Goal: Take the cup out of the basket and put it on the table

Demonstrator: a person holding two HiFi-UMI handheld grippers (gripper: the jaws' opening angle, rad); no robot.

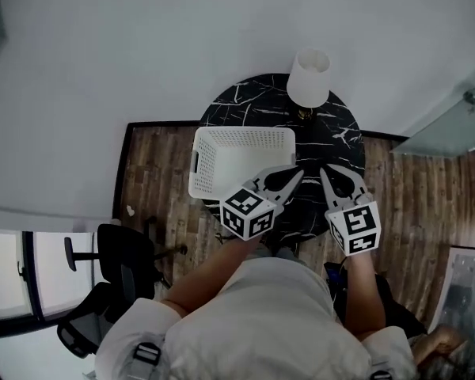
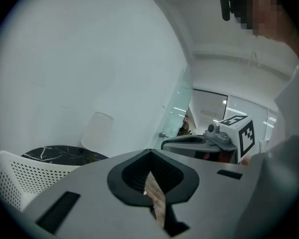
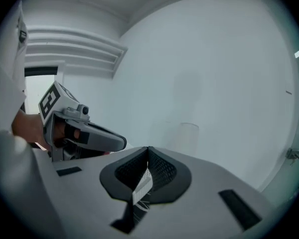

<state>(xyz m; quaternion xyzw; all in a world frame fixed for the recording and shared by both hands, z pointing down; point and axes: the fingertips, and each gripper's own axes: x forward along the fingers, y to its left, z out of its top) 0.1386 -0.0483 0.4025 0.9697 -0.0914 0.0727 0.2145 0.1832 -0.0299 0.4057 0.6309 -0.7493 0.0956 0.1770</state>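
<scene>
Both pairs of jaws are pressed together on nothing. The left gripper (image 1: 295,174) hangs over the near right corner of the white perforated basket (image 1: 222,137). The right gripper (image 1: 326,171) is just to its right, over the black marble table (image 1: 245,105). The cup cannot be made out; the part of the basket's inside that shows is plain white.
</scene>
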